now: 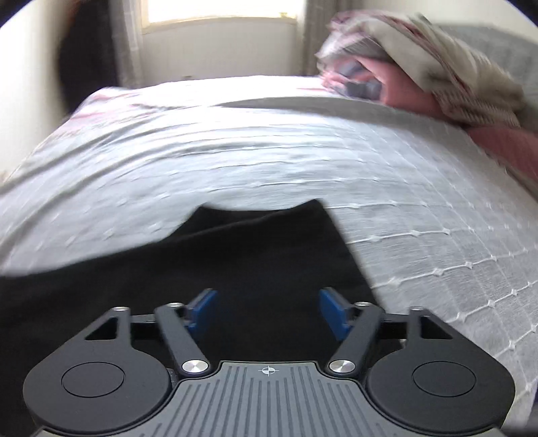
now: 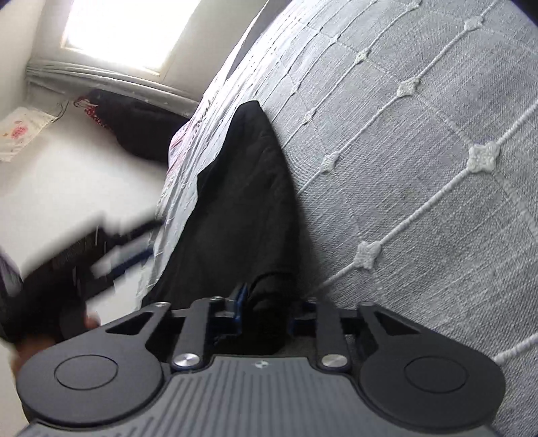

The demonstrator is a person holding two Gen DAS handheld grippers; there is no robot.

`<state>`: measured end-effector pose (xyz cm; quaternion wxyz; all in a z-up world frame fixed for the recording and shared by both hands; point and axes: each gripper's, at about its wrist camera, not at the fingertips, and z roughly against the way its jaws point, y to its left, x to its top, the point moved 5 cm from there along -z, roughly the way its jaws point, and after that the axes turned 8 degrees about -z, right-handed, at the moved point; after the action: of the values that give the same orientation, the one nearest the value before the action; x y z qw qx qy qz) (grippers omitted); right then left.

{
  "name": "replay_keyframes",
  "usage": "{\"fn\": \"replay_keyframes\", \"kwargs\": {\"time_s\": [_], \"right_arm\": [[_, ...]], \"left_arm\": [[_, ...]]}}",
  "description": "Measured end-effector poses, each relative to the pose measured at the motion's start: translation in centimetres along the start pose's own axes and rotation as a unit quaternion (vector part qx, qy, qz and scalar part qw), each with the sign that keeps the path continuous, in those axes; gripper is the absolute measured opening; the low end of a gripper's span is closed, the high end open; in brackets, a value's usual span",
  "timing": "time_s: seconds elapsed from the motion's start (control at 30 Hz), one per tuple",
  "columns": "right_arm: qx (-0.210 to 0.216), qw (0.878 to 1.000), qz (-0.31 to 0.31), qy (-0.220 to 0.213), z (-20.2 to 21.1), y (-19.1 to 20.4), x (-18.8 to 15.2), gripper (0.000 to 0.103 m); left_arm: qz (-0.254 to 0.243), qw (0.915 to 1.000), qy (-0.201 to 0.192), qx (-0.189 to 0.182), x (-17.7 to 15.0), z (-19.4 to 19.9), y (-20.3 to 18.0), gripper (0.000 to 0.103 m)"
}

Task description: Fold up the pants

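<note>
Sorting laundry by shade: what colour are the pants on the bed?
Black pants, plain, clearest in the right wrist view.

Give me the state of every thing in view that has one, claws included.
Black pants: lying on the bedspread, one end bunched up.
Left claw: open above the pants, nothing between its pads.
Right claw: shut on a bunched fold of the pants.
White bedspread: spread over the bed.
Bedding pile: heaped at the far corner.

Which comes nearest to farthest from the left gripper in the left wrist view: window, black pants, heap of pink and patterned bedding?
1. Black pants: directly under and ahead of the left gripper, whose jaws stand open.
2. Heap of pink and patterned bedding: upper right, on the bed's far side.
3. Window: top centre, beyond the bed.
</note>
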<state>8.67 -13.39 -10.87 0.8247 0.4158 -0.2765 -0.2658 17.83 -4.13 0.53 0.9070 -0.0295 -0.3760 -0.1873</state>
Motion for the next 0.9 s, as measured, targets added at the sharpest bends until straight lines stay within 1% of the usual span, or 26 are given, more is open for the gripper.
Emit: {"fn": "replay_keyframes", "kwargs": {"time_s": [0.03, 0.07, 0.1, 0.13, 0.17, 0.23, 0.33, 0.4, 0.43, 0.47, 0.5, 0.53, 0.57, 0.63, 0.7, 0.8, 0.9], "right_arm": [[-0.001, 1.0, 0.006, -0.004, -0.1, 0.0, -0.1, 0.064], [-0.003, 1.0, 0.015, -0.008, 0.0, 0.0, -0.2, 0.061], [-0.006, 1.0, 0.023, -0.011, -0.1, 0.1, -0.3, 0.061], [-0.008, 0.999, 0.029, -0.012, -0.1, 0.2, -0.3, 0.06], [-0.009, 0.999, 0.03, -0.011, 0.2, 0.2, -0.5, 0.06], [-0.007, 1.0, 0.028, -0.007, 0.2, 0.3, -0.3, 0.059], [-0.004, 0.999, 0.036, 0.0, 0.4, 0.6, -0.1, 0.059], [-0.004, 0.999, 0.048, 0.002, 0.7, 0.8, -0.1, 0.058], [-0.007, 0.999, 0.054, 0.002, 0.7, 0.9, 0.0, 0.058], [-0.01, 0.998, 0.059, 0.003, 0.7, 1.0, 0.0, 0.058], [-0.011, 0.998, 0.062, 0.003, 0.7, 1.0, 0.1, 0.058], [-0.009, 0.998, 0.065, 0.003, 0.6, 1.1, 0.3, 0.058], [-0.004, 0.998, 0.067, 0.004, 0.7, 1.2, 0.5, 0.057], [0.003, 0.997, 0.073, -0.001, 1.1, 1.5, 1.0, 0.056], [0.01, 0.997, 0.08, -0.006, 1.5, 2.0, 1.5, 0.056], [0.012, 0.995, 0.099, -0.02, 3.2, 2.9, 2.5, 0.055], [0.003, 0.991, 0.121, -0.054, 5.6, 3.3, 4.2, 0.055]], "left_arm": [[-0.013, 0.9998, 0.008, -0.01, 1.0, -1.4, -1.6, 0.079], [-0.024, 0.9994, 0.017, -0.018, 1.9, -2.7, -3.1, 0.08], [-0.039, 0.9987, 0.028, -0.018, 2.7, -4.1, -4.7, 0.08], [-0.059, 0.9974, 0.04, -0.006, 3.4, -5.5, -6.1, 0.08], [-0.08, 0.9952, 0.053, 0.015, 3.8, -6.9, -7.3, 0.08], [-0.121, 0.9879, 0.077, 0.059, 4.4, -9.3, -9.1, 0.08], [-0.165, 0.9755, 0.092, 0.112, 4.5, -11.3, -10.3, 0.078], [-0.178, 0.9717, 0.09, 0.126, 4.3, -11.6, -10.3, 0.073], [-0.178, 0.971, 0.09, 0.131, 4.3, -11.7, -10.1, 0.055], [-0.174, 0.9702, 0.094, 0.139, 4.3, -11.7, -9.8, 0.024], [-0.163, 0.9718, 0.1, 0.139, 4.3, -11.7, -9.3, 0.016], [-0.15, 0.9742, 0.098, 0.137, 4.6, -11.7, -9.0, 0.012], [-0.144, 0.9752, 0.097, 0.137, 4.8, -11.5, -8.8, 0.005], [-0.13, 0.9771, 0.088, 0.144, 5.6, -11.0, -8.4, 0.003], [-0.107, 0.9809, 0.075, 0.144, 6.7, -10.3, -8.2, 0.003], [-0.049, 0.9896, 0.045, 0.127, 8.9, -8.3, -8.3, 0.002], [0.0, 0.9944, 0.005, 0.106, 11.0, -6.1, -9.4, 0.002]]}}
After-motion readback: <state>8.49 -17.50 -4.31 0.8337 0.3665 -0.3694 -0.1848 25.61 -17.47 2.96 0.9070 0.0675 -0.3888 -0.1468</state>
